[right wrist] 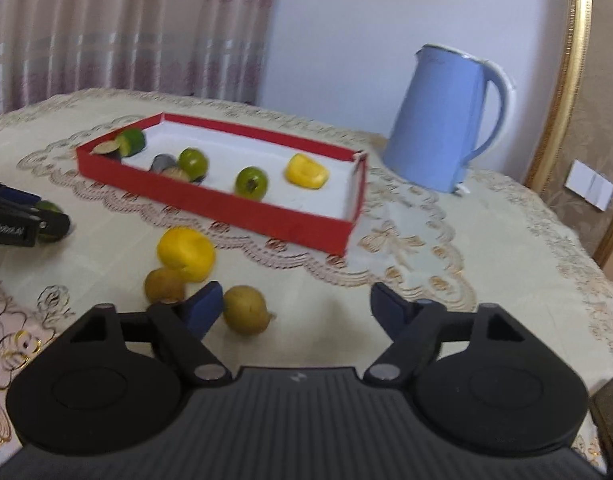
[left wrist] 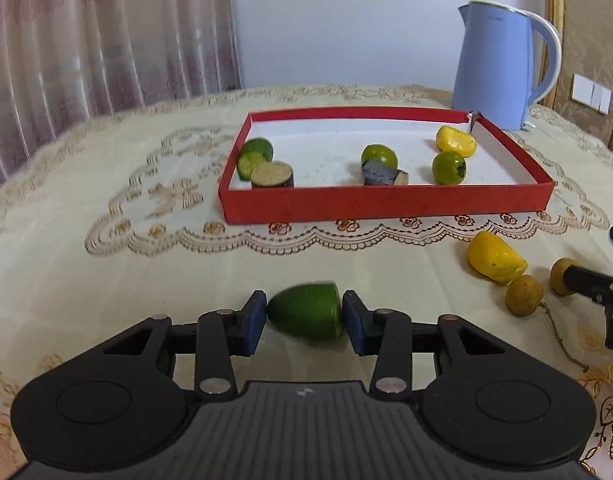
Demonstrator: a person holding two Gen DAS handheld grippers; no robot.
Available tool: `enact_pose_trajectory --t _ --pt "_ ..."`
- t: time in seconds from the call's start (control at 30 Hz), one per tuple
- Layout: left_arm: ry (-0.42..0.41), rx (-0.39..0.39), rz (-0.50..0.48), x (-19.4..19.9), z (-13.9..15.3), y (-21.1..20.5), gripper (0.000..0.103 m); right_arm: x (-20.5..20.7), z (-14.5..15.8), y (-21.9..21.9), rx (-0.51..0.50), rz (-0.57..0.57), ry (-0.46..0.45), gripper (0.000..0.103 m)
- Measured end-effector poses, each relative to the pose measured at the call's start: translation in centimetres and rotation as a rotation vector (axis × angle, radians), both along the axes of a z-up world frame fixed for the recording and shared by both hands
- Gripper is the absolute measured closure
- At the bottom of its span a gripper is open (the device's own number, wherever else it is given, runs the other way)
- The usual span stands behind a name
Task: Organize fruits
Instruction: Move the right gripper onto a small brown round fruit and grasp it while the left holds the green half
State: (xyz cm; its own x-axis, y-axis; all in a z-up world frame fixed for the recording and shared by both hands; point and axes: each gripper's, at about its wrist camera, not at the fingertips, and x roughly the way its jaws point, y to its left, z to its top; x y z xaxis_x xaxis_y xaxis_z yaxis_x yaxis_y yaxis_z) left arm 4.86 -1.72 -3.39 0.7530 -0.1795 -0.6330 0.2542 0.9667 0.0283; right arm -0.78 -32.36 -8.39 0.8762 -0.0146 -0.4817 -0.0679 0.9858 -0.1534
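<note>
green half pinched, brown fruit between spread fingers

the left gripper [left wrist: 304, 318] pinches a cut green fruit half [left wrist: 306, 312] between its blue pads, near the table's [left wrist: 66, 280] front edge. the right gripper [right wrist: 294, 304] has its fingers spread; a round brown fruit [right wrist: 245, 309] lies between them, touching the left pad only. a second brown fruit [right wrist: 164, 285] and a yellow piece [right wrist: 186, 253] lie just beside it. the red tray [right wrist: 226, 204], mid-table, holds green, yellow and dark pieces. a blue kettle [right wrist: 446, 120] stands at the far right corner.
</note>
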Motion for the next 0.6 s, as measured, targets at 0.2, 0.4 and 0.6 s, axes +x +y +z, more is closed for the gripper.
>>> enact_pose_trajectory --t 0.2,0.4,0.6 --pt "0.006 -0.008 -0.01 0.04 -0.07 0.04 0.062 0.24 -0.27 0.29 0.008 0.018 0.009 0.037" --pt "0.0 -0.065 -0.016 0.19 0.31 0.77 0.066 0.39 -0.31 0.21 0.014 0.023 0.008 0.036" --pt "0.0 -0.059 -0.021 0.18 0.2 0.83 0.066 0.35 -0.48 0.5 0.013 0.045 0.01 0.037"
